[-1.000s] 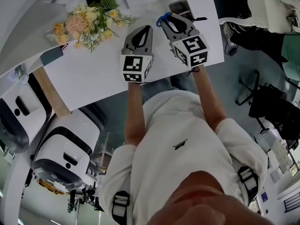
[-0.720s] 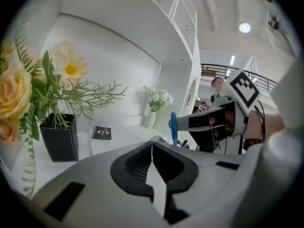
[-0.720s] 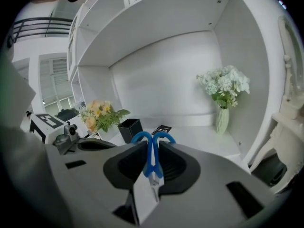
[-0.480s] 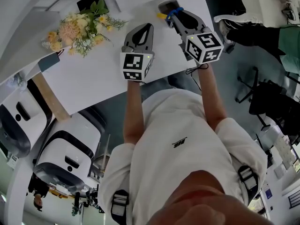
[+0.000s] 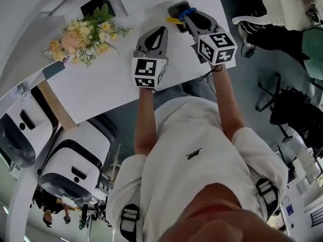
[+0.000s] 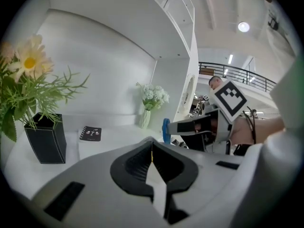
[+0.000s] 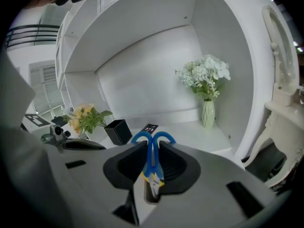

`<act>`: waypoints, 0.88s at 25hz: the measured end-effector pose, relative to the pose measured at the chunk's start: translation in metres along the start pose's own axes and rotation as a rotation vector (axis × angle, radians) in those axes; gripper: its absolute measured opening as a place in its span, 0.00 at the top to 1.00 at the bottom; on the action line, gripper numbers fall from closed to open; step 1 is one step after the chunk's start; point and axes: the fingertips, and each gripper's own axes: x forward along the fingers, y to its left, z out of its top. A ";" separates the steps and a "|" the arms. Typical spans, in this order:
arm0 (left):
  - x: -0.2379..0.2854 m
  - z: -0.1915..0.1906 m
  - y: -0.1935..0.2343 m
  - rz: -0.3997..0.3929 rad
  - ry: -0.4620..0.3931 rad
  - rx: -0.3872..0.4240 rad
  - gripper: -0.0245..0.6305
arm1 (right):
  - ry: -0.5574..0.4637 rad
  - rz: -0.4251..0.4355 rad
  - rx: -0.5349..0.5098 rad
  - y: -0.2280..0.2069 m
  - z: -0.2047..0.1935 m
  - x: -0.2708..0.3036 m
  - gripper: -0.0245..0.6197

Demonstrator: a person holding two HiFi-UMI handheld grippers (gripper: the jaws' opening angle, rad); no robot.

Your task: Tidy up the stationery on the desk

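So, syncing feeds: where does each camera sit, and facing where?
Head view: on the head, steeply down onto desk; shirt, left claw, right claw show.
Left gripper view: on left claw, along shut, empty jaws toward shelves.
Right gripper view: on right claw, along jaws shut on blue scissors.
Both gripper views share the black pot.

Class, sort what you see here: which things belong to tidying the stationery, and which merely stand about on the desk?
Belong to the job:
- blue-handled scissors, clamped in the right tongs
- dark container, probably where they go
- left tongs, shut, empty

Standing about:
- orange flowers in a black vase
- white flowers in a pale vase
- small black card
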 end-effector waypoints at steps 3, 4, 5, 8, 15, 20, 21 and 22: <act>0.003 -0.002 0.000 0.005 0.007 -0.001 0.96 | 0.050 -0.004 -0.037 -0.003 -0.016 0.009 0.86; 0.003 -0.002 0.000 0.006 0.008 0.001 0.96 | 0.068 -0.004 -0.053 -0.004 -0.020 0.011 0.86; 0.004 -0.001 -0.001 0.007 0.009 0.002 0.96 | 0.084 -0.002 -0.067 -0.004 -0.024 0.012 0.86; 0.003 0.001 -0.003 0.008 0.008 0.007 0.96 | 0.106 0.008 -0.086 -0.003 -0.029 0.011 0.77; -0.003 0.008 -0.004 0.014 -0.005 0.010 0.96 | 0.122 -0.008 -0.088 -0.003 -0.035 0.000 0.77; -0.010 0.015 -0.007 0.012 -0.019 0.021 0.96 | 0.119 -0.030 -0.090 -0.002 -0.034 -0.013 0.77; -0.012 0.017 -0.007 0.011 -0.022 0.023 0.96 | 0.110 -0.033 -0.090 -0.001 -0.032 -0.017 0.78; -0.014 0.018 -0.008 0.011 -0.025 0.026 0.96 | 0.100 -0.035 -0.091 0.001 -0.030 -0.021 0.80</act>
